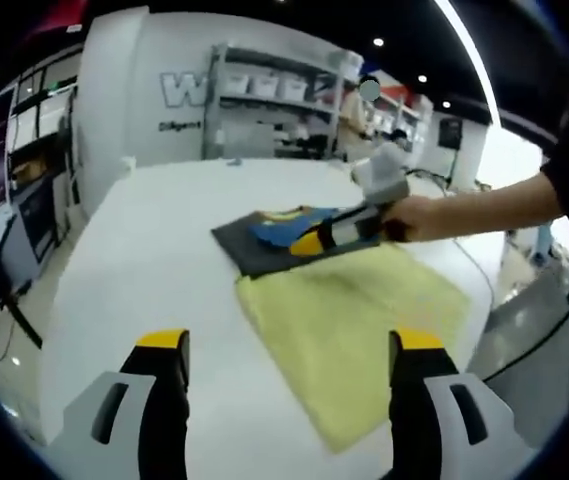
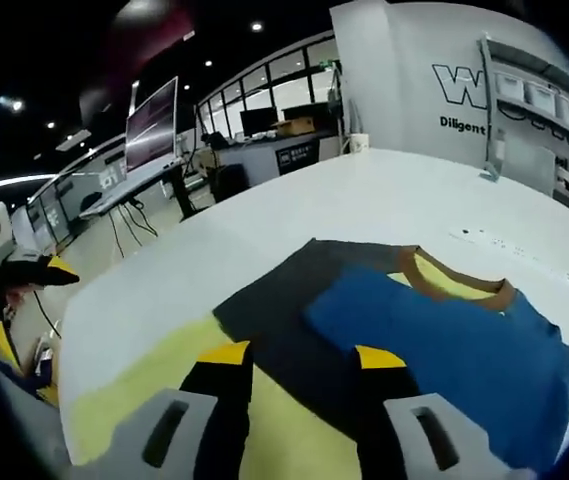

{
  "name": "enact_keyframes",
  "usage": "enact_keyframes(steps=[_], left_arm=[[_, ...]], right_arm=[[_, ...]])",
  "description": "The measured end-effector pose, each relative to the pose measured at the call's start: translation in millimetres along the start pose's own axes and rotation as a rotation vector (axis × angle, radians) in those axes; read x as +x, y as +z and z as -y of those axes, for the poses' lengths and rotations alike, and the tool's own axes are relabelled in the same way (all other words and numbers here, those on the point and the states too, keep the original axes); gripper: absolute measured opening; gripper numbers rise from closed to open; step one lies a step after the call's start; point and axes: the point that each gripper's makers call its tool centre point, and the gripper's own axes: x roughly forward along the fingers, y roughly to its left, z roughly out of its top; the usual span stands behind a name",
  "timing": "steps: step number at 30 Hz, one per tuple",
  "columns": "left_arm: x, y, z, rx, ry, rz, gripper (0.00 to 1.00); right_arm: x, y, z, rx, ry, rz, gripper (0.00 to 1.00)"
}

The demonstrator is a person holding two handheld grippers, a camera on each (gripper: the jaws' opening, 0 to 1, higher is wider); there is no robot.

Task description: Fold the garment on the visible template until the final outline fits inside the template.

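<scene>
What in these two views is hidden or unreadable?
- Garment: right gripper view, its right side cut off by the picture's edge.
- Garment's middle, left gripper view: covered by the right gripper.
- Dark template: partly under the garment.
- Wall lettering: cut off by shelving.

Matt white table (image 1: pixel 144 250); soft yellow cloth (image 1: pixel 364 320); blue cloth garment (image 2: pixel 464 350) on dark template (image 2: pixel 294 300)

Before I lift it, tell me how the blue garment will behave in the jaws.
Probably floppy: the blue garment lies flat against the dark template with soft edges, so it would likely drape and sag from one pinch point. It looks thin, so probably light. Pushed, it might bunch or drag over the yellow cloth rather than slide cleanly.
</scene>
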Motion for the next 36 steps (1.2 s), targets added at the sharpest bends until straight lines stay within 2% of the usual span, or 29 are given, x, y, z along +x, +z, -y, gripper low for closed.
enact_keyframes(steps=[2,3,6,8,13,17,18,20,22,26,32,36], left_arm=[[3,-5.7,4.9,0.012,-0.023,-0.019,0.76],[5,-9.7,8.2,0.02,-0.037,-0.037,0.76],[6,-13.8,8.4,0.014,-0.044,-0.043,0.75],[8,-17.1,11.5,0.024,-0.047,-0.061,0.74],[12,-35.6,11.4,0.037,-0.062,-0.114,0.72],[13,-38.1,15.2,0.031,-0.067,-0.124,0.71],[13,-40.6,17.8,0.026,-0.068,-0.132,0.7],[13,-46.1,21.5,0.021,-0.077,-0.155,0.61],[12,-52.2,21.9,0.034,-0.068,-0.179,0.52],[8,-63.2,26.6,0.034,-0.076,-0.203,0.56],[2,-71.4,29.9,0.025,-0.067,-0.236,0.5],[2,-82.3,27.8,-0.005,-0.058,-0.249,0.46]], right_arm=[[-7,1.7,7,-0.001,-0.016,0.016,0.42],[-17,-2.2,8,0.0,-0.028,0.014,0.42],[-25,-8.9,18,0.0,-0.046,0.013,0.43],[-42,-17.5,26,0.018,-0.087,-0.007,0.43],[-68,-33.9,36,0.021,-0.103,-0.021,0.41],[-99,-43.6,47,0.047,-0.145,-0.014,0.41],[-108,-48.8,51,0.043,-0.163,-0.021,0.41],[-117,-57.5,57,0.048,-0.182,-0.026,0.42],[-125,-62.4,57,0.048,-0.187,-0.028,0.41],[-150,-79.7,65,0.033,-0.207,-0.035,0.37],[-184,-112.7,63,0.025,-0.224,-0.093,0.36],[-202,-124.0,62,0.075,-0.234,-0.107,0.36]])
